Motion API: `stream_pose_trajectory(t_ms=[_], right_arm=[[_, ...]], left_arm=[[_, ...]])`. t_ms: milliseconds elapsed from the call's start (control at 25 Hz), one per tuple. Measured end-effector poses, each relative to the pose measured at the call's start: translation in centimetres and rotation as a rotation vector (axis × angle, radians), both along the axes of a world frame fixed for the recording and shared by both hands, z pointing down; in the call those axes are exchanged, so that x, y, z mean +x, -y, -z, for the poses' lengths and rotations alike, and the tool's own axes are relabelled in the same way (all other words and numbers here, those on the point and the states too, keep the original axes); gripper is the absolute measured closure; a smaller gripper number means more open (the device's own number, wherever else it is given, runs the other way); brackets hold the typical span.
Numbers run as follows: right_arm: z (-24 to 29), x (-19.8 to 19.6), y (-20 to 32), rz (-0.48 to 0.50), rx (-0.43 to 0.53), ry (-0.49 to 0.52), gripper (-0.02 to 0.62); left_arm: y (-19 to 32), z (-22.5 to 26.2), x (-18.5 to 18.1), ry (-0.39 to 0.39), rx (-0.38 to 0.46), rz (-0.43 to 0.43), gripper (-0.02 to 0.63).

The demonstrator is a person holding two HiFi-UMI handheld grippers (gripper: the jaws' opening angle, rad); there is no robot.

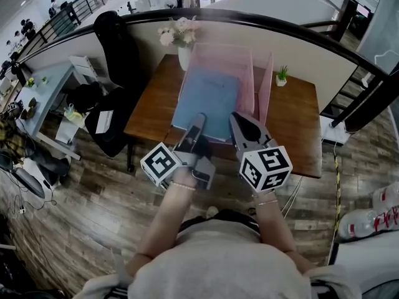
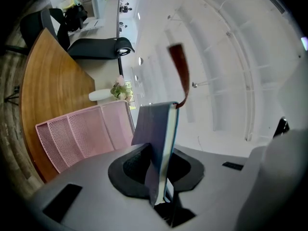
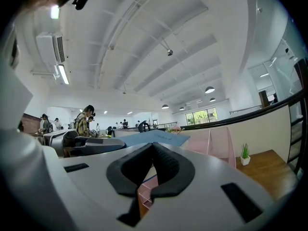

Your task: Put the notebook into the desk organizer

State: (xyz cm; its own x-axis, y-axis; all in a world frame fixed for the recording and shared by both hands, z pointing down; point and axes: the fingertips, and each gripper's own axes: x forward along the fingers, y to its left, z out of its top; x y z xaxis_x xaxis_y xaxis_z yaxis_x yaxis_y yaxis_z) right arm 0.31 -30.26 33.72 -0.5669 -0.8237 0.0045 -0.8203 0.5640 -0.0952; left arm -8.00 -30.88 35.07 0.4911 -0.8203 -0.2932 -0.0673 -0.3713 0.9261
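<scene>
A blue notebook [image 1: 209, 101] hangs over the wooden desk [image 1: 149, 108], right in front of the pink mesh desk organizer [image 1: 262, 86]. My left gripper [image 1: 197, 124] is shut on its near edge. In the left gripper view the notebook [image 2: 156, 126] stands edge-on between the pads, a brown ribbon [image 2: 180, 66] trails from it, and the organizer [image 2: 82, 136] lies to the left. My right gripper [image 1: 238, 124] floats beside the notebook's right corner, shut and holding nothing. The right gripper view shows its pads [image 3: 166, 165] meeting, with the notebook [image 3: 159, 137] and organizer [image 3: 216, 138] beyond.
A white vase of flowers [image 1: 181, 39] stands at the desk's back left and a small potted plant [image 1: 282, 75] at the back right. A black office chair [image 1: 115, 48] sits left of the desk. Water bottles [image 1: 368, 220] lie on the floor at the right.
</scene>
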Motion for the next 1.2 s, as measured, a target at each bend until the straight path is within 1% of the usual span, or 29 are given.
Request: stream_pose_trajectory(t_ms=[320,600,680,880,960,1080,1200], right_arm=[[-1.3,0.7,1.0,0.0,-0.026,-0.011,0.592],[-1.6,1.4,1.4,-0.014,-0.035,-0.022,0.592],[-2.1,1.7,1.5,-0.022,-0.044,-0.024,0.592],[-3.0,1.9,2.0,-0.036,-0.064,-0.029,0.592],[-3.1,1.7,2.2,-0.04,-0.068,-0.03,0.592],[-3.4,1.6,2.3,-0.039,-0.077,-0.034,0.592],[-3.7,1.5,2.3,-0.042,-0.081,-0.036,0.592]], left_arm=[[2.4,-0.9,0.1,-0.015,-0.019,0.021,0.529],[3.6,-1.9,1.6,-0.017,-0.041,-0.002,0.529],[4.0,-2.3,2.1,-0.028,-0.05,-0.008,0.529],[4.9,-3.8,1.9,-0.018,-0.088,-0.009,0.531],[5.2,-3.7,2.0,-0.046,-0.088,-0.021,0.532],[5.4,-4.2,1.9,-0.082,-0.122,-0.023,0.534],[5.6,-4.4,1.9,-0.094,-0.126,-0.031,0.534]])
